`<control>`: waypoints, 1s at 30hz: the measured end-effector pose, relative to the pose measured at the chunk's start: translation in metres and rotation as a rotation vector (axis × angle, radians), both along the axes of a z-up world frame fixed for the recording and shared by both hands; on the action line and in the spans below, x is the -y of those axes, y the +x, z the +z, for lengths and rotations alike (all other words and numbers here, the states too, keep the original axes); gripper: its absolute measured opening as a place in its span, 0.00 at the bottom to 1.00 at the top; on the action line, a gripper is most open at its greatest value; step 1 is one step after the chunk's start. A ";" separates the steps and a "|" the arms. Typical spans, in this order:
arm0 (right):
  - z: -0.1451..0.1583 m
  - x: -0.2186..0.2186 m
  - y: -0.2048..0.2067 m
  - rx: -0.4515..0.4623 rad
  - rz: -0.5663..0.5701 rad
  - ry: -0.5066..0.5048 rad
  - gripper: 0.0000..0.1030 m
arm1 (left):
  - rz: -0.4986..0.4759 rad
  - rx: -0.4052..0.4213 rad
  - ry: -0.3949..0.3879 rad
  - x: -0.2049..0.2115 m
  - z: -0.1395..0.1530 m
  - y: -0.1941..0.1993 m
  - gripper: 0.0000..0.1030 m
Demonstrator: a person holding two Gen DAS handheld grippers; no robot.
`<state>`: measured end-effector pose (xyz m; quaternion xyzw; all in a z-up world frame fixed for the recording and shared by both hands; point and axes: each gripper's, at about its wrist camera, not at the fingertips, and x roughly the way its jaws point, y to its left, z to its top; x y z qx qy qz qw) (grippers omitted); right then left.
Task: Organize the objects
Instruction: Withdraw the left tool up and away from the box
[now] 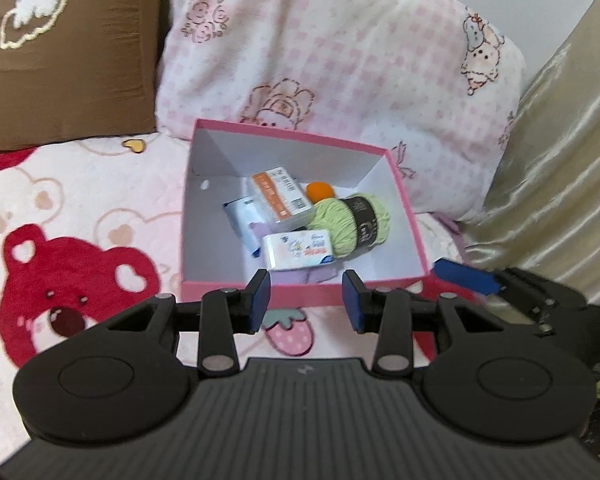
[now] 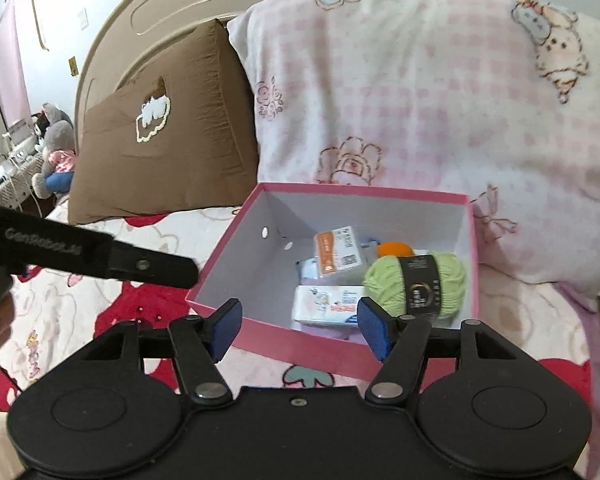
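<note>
The pink box [image 1: 300,294] on the bed already holds the yarn [image 1: 352,220] and packets, while both the left gripper [image 1: 306,306] and the right gripper [image 2: 300,330] hang above it with fingers apart and empty, so little seems left.

The left gripper [image 1: 306,300] hangs above the bed with its blue pads apart and nothing between them. Just beyond it stands a pink box [image 1: 204,216] with white inner walls, resting on a bedspread [image 1: 80,200] printed with red bears and a strawberry. Inside the box lie a green yarn ball [image 1: 354,220] with a black band, an orange ball [image 1: 320,191] behind it, a clear case with an orange label [image 1: 282,199], a white tissue pack [image 1: 298,249] and a blue and white packet [image 1: 242,212]. Behind the box lean a pink checked pillow [image 1: 340,60] and a brown pillow [image 1: 80,52]. At the right edge, the right gripper [image 1: 466,276] shows one blue pad.
</note>
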<state>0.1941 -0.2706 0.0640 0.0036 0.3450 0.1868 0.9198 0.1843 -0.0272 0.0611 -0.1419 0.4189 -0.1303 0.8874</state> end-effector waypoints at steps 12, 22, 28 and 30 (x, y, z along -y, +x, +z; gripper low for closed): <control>-0.002 -0.014 -0.049 0.047 0.013 -0.096 0.82 | 0.039 -0.024 0.015 -0.006 -0.004 -0.042 0.45; 0.000 -0.012 -0.059 0.009 -0.120 -0.148 0.98 | 0.082 -0.055 0.056 -0.005 -0.008 -0.058 0.83; -0.004 0.007 -0.056 -0.086 -0.221 -0.090 0.98 | 0.089 -0.064 0.088 -0.002 -0.013 -0.064 1.00; -0.003 0.012 -0.057 -0.104 -0.236 -0.078 0.98 | 0.088 -0.065 0.111 0.000 -0.013 -0.066 1.00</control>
